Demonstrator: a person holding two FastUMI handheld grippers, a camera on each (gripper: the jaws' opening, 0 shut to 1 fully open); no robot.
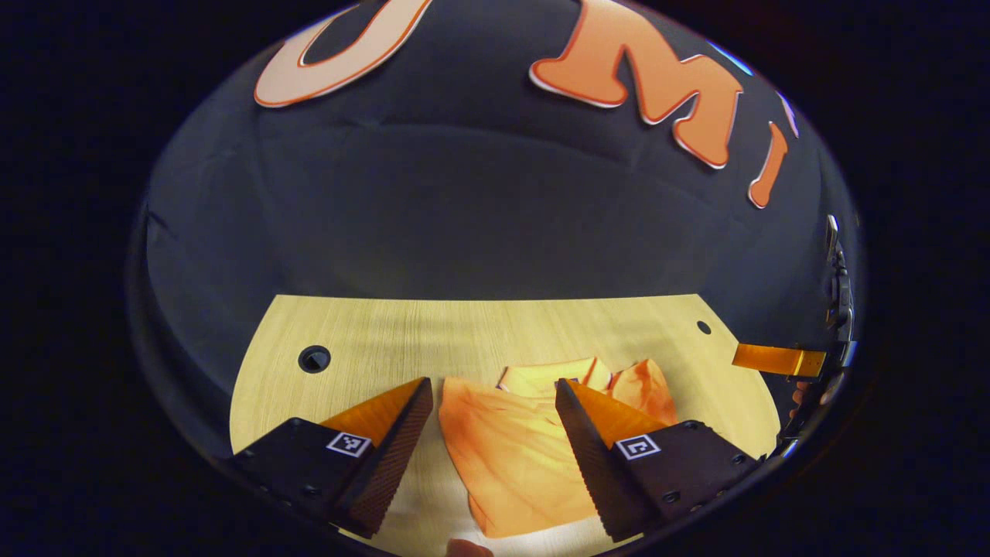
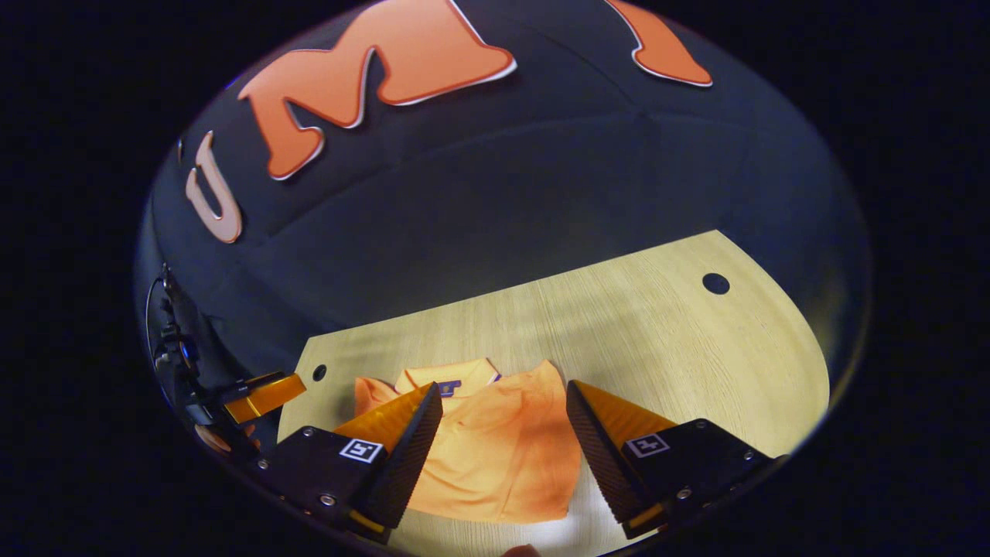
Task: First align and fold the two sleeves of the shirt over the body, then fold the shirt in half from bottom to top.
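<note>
Orange shirt [image 2: 495, 456] lower centre, on pale wood table [image 2: 657, 333]; cable hole [image 2: 715, 283] upper right. Left gripper [image 1: 495, 406], right gripper [image 2: 503, 406]: fingers apart, holding nothing.

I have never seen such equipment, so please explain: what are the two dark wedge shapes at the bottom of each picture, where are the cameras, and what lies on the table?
A person holds one hand-held gripper in each hand. Each carries a camera looking forward along its own two fingers, the wedges you see. The left hand-held gripper and the right hand-held gripper both hang open above an orange shirt, holding nothing. The shirt lies on a pale wooden table, its sleeves already folded over the body, collar away from the cameras. At each picture's edge the other gripper also appears.
</note>
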